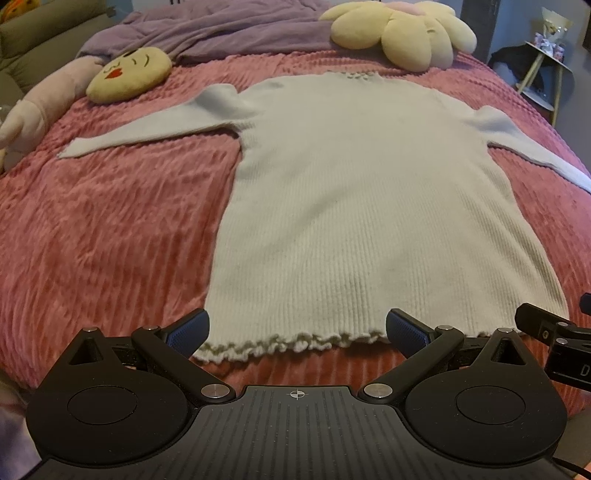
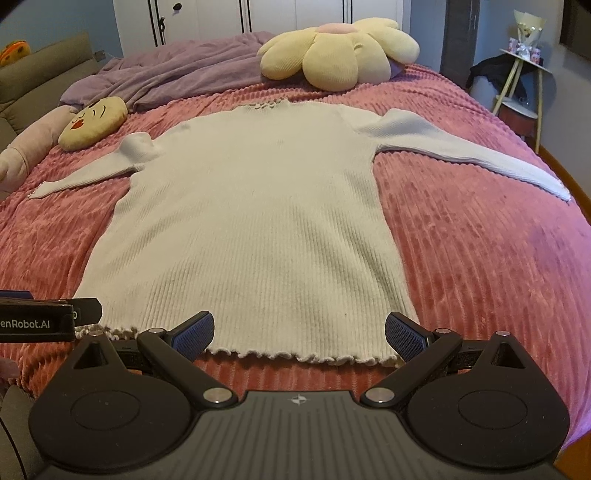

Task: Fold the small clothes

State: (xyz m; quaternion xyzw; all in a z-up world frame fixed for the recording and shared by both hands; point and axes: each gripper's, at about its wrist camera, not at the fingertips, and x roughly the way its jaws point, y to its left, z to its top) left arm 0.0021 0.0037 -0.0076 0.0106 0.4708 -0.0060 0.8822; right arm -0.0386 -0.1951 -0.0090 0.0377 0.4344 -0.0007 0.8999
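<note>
A cream ribbed long-sleeved sweater (image 1: 351, 192) lies flat on the pink bedspread (image 1: 103, 229), neck away from me, both sleeves spread out to the sides, frilled hem nearest. It also shows in the right wrist view (image 2: 251, 221). My left gripper (image 1: 297, 332) is open and empty, just above the hem near its left part. My right gripper (image 2: 299, 334) is open and empty, over the hem's right part. Each gripper's body shows at the edge of the other's view.
A yellow flower cushion (image 1: 402, 33) and a purple blanket (image 1: 207, 33) lie at the bed's far end. A yellow face cushion (image 1: 129, 75) and a pink plush (image 1: 40, 107) sit at the far left. A side table (image 2: 524, 81) stands right of the bed.
</note>
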